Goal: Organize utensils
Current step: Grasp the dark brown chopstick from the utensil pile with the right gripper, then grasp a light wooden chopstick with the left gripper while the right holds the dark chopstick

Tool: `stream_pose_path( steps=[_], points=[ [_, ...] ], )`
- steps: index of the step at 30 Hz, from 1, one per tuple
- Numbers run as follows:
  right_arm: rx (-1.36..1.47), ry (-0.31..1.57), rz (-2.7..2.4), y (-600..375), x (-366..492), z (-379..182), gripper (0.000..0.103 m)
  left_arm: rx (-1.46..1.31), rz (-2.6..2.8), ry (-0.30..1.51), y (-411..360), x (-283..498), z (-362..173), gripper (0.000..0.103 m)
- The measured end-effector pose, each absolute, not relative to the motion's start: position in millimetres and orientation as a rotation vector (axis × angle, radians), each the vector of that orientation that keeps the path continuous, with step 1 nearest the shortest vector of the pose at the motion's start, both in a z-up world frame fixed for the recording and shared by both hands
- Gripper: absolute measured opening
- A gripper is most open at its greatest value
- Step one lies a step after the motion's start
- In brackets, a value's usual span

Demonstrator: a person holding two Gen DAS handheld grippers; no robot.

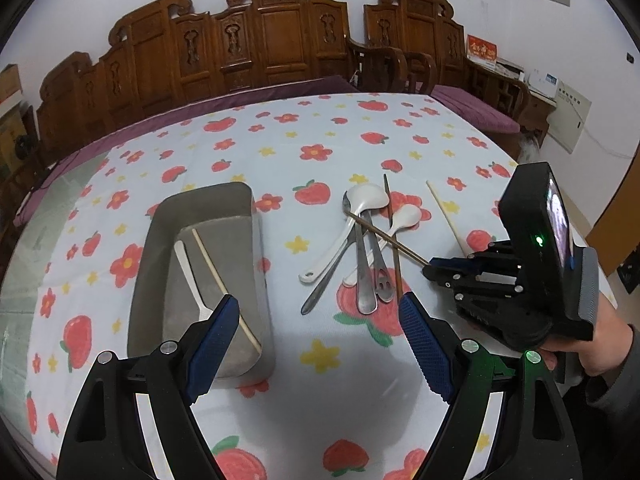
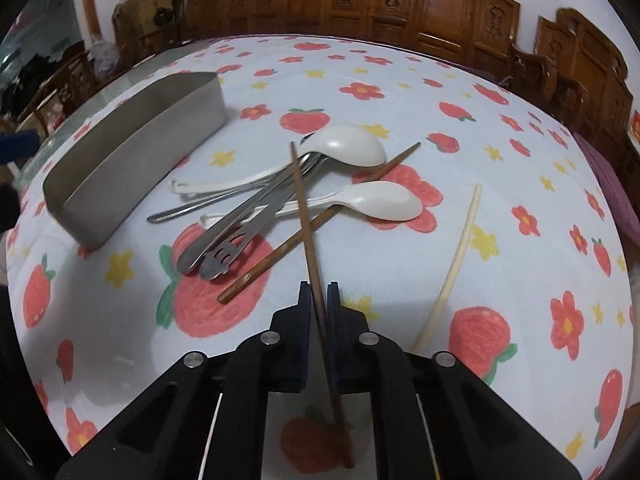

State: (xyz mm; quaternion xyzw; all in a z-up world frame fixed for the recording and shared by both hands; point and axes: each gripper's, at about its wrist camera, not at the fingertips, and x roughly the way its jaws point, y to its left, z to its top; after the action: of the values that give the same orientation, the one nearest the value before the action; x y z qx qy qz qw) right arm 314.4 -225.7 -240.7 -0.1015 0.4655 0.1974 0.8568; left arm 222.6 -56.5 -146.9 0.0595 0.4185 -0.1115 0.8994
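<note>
The right gripper (image 2: 319,300) is closed on a dark brown wooden chopstick (image 2: 307,216), pinching it well along its length, so that a long part reaches forward over the heap of utensils and a shorter part runs back under the gripper. That long free end is the main risk: it lies across the two long steel handles (image 2: 240,220) and close to the larger white plastic spoon (image 2: 344,146), and a lift that drags instead of rising cleanly would likely rake the heap and scatter it over the strawberry-and-flower printed cloth on the table (image 2: 520,160). The grip is narrow on a thin round stick, so I judge it could swivel between the pads and droop, which would make its tip hard to aim. The second dark brown chopstick (image 2: 320,220) crosses beneath it and may get nudged. The grey metal rectangular tray (image 1: 208,220) stands to the left of the heap, already holding a pale chopstick (image 1: 224,284) and a white plastic fork (image 1: 192,276); a long stick carried at a slant could strike its rim or come to rest across it. The left gripper (image 1: 316,332) hovers open and empty near the tray's near corner, and crossing paths with the other gripper looks possible. A pale chopstick (image 2: 456,264) lies apart on the right.
</note>
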Motion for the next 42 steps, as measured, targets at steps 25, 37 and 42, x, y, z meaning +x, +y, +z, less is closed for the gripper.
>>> stream_pose_path(
  steps=[25, 37, 42],
  points=[
    [0.084, 0.825, 0.268, -367.5, 313.2, -189.1, 0.006, 0.159, -0.329, 0.921, -140.5, 268.9, -180.1, 0.059],
    [0.084, 0.841, 0.219, -383.8, 315.9, -195.0, 0.006, 0.118, -0.411, 0.974, -196.4, 283.4, -201.8, 0.052],
    [0.097, 0.846, 0.215, -387.8, 316.4, -196.4, 0.006, 0.127, -0.423, 0.992, -215.2, 283.8, -211.5, 0.045]
  ],
)
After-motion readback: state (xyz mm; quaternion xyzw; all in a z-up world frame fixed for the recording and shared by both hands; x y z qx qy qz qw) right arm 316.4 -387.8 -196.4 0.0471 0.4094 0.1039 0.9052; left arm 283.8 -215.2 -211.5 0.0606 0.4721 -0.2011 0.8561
